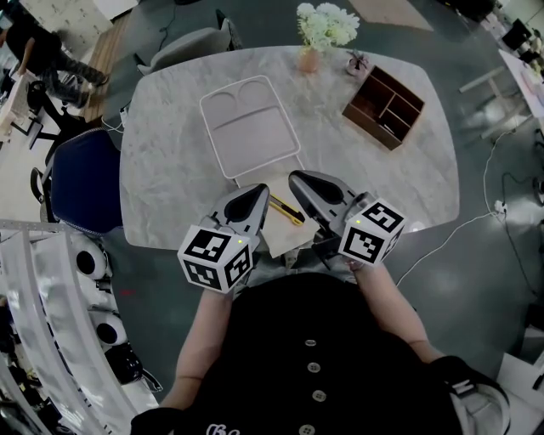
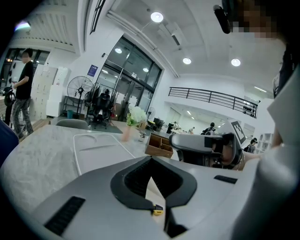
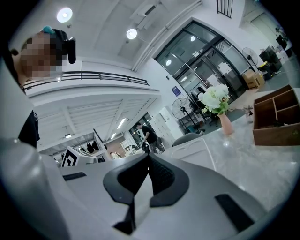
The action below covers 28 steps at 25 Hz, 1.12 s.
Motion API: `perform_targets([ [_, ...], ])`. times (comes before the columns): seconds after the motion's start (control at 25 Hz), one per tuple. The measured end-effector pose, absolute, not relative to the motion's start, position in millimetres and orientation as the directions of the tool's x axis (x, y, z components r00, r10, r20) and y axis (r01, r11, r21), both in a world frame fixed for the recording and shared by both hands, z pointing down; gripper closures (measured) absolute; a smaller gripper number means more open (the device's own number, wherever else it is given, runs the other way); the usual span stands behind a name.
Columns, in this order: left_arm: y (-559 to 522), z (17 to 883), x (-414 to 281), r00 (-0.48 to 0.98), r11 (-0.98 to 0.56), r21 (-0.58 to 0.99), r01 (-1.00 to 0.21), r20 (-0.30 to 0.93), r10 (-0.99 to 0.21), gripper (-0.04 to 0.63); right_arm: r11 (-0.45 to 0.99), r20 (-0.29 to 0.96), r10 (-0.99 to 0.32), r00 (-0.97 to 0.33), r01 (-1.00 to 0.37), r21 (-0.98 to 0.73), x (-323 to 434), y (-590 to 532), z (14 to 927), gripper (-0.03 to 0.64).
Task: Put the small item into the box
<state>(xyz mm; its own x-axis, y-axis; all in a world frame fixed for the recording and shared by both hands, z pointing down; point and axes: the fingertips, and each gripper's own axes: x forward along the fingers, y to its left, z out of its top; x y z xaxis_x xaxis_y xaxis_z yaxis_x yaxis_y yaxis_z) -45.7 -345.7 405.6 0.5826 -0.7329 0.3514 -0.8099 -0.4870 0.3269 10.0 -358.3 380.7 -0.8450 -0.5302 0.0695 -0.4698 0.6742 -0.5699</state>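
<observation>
Head view, looking steeply down: a marble table [image 1: 170, 170] holds a white tray [image 1: 251, 127] in the middle, a wooden box [image 1: 382, 106] with open compartments at the far right, and flowers [image 1: 325, 25] in a vase at the far edge. At the near edge, a yellow knife [image 1: 287, 211], the small item, lies flat and slanted, partly over a tan sheet [image 1: 285, 242]. It is well apart from the box. The left gripper [image 1: 259, 194] and right gripper [image 1: 297, 180] are held just in front of the person, tips pointing away, with the knife between and just beside them. Left gripper view: the left gripper [image 2: 151, 161] has its jaws together at the tips and holds nothing. A bit of the knife [image 2: 158, 212] shows below, through the narrow gap near the jaws' base. Beyond lie the tray [image 2: 101, 150], the box [image 2: 159, 146] and the flowers [image 2: 137, 115]. The right gripper [image 2: 174, 139] hangs to the right, and a person [image 2: 18, 93] stands far off at the left. Right gripper view: the right gripper [image 3: 149, 157] has its jaws fully closed, with nothing between them. The tray [image 3: 192, 150] lies ahead, the flowers [image 3: 214, 99] beyond it, and the box [image 3: 276, 119] at the right edge.
</observation>
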Motion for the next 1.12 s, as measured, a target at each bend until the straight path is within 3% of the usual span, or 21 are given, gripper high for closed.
perform_targets([
  [1.12, -330, 410, -49, 0.581, -0.483, 0.328, -0.812, 0.365, -0.727, 0.578, 0.671, 0.087, -0.539, -0.838, -0.489, -0.557, 9, -346, 385, 0.615],
])
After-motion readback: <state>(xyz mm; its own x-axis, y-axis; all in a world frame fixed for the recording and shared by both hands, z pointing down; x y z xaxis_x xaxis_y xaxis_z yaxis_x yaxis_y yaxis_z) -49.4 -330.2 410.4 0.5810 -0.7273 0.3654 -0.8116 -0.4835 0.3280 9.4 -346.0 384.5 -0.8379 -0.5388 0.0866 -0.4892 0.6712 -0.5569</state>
